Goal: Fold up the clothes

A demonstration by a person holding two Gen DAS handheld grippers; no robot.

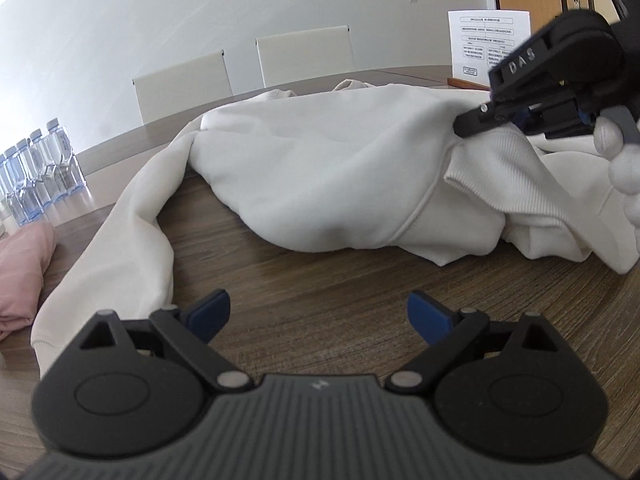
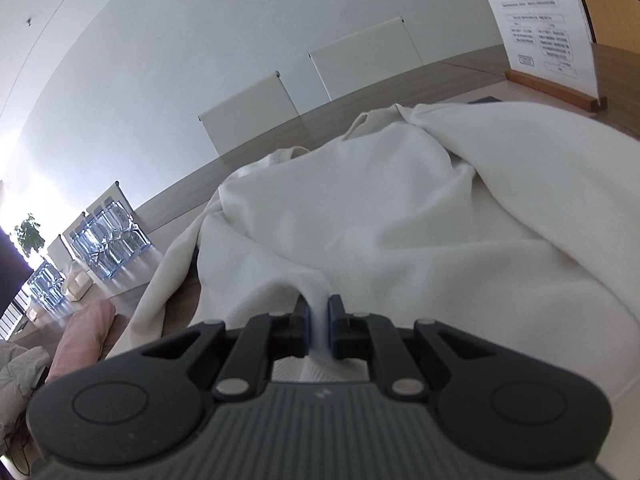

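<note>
Now the sweatshirt (image 1: 320, 168) lies crumpled on the wooden table (image 1: 320, 280), a cream heap whose long axis runs roughly across the left wrist view, from a sleeve at the left to the ribbed hem at the right. That sleeve (image 1: 116, 240) trails down toward the near left edge, curving beside the left gripper (image 1: 318, 316), with its cuff end low at the left. The far end of the garment, with what looks like the neck or hood, points away toward the two chairs (image 1: 240, 72) at the table's far side.

The left gripper hovers over bare wood with its blue pads (image 1: 208, 312) spread wide and nothing between them; the sweatshirt's body lies ahead of the fingers, apart from them, and the sleeve passes just left of the left finger.

The right gripper (image 2: 319, 328) has its jaws drawn narrow, pinching a fold of the sweatshirt between the pads, the cloth rising in a ridge just beyond the fingertips. In the left wrist view this gripper comes in from the upper right, its fingers on the ribbed hem (image 1: 480, 172), with a gloved hand (image 1: 620, 160) on its handle.

A folded pink garment (image 1: 20, 272) sits at the far left, water bottles (image 1: 36, 168) stand beyond it, and a printed sign (image 1: 486, 42) stands on a wooden base at the far right.
</note>
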